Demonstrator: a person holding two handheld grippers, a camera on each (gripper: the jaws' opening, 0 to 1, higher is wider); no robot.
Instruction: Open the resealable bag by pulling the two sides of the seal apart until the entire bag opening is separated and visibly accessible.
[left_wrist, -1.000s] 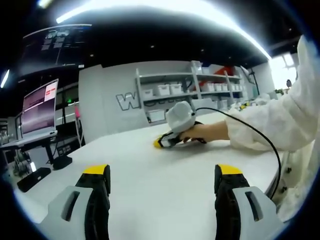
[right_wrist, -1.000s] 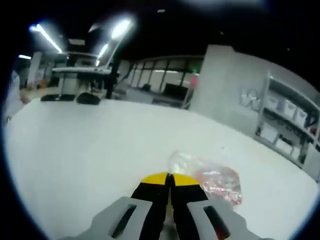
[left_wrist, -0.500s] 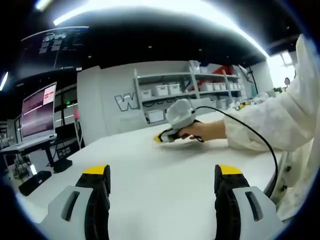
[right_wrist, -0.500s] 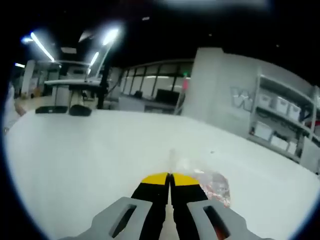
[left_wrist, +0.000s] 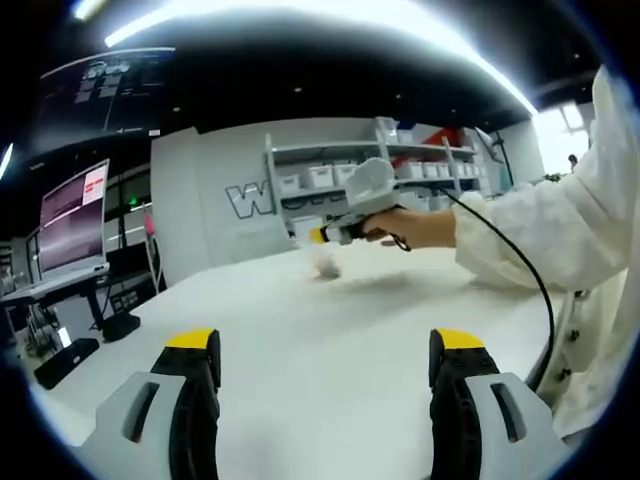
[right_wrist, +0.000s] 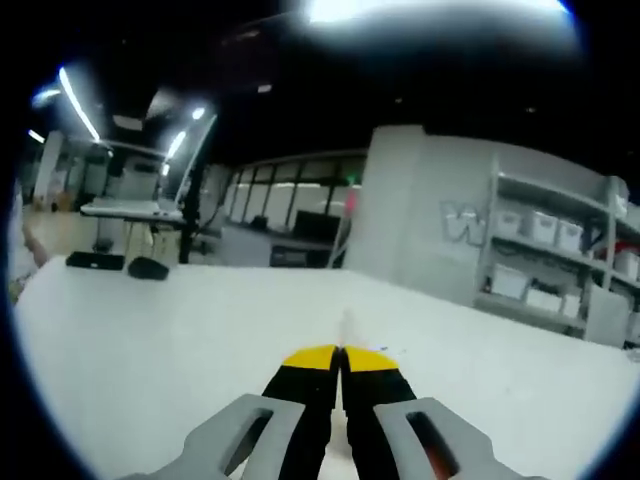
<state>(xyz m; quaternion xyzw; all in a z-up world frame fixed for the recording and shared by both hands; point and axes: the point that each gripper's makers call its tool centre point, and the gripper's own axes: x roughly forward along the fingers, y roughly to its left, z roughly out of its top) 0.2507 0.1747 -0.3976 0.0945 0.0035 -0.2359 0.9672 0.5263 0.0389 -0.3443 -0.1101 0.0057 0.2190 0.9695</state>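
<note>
In the left gripper view my left gripper (left_wrist: 325, 345) stands open low over the white table (left_wrist: 300, 330), with nothing between its jaws. Farther off, a hand in a white sleeve (left_wrist: 540, 235) holds my right gripper (left_wrist: 322, 236) lifted above the table. A small blurred clear bag (left_wrist: 326, 266) hangs under its tip. In the right gripper view the right gripper (right_wrist: 340, 355) is shut, and a thin edge of the clear bag (right_wrist: 347, 325) sticks up between its yellow tips. Most of the bag is hidden beneath the jaws.
A black cable (left_wrist: 530, 290) runs from the right gripper down past the sleeve. Shelves with white bins (left_wrist: 350, 180) line the far wall. A monitor (left_wrist: 72, 215) stands at the left beyond the table edge. Dark objects (right_wrist: 148, 267) lie at the table's far end.
The right gripper has risen off the table with the bag pinched in it; the bag has slipped out of sight under its jaws. The left gripper has stayed open and nearly still.
</note>
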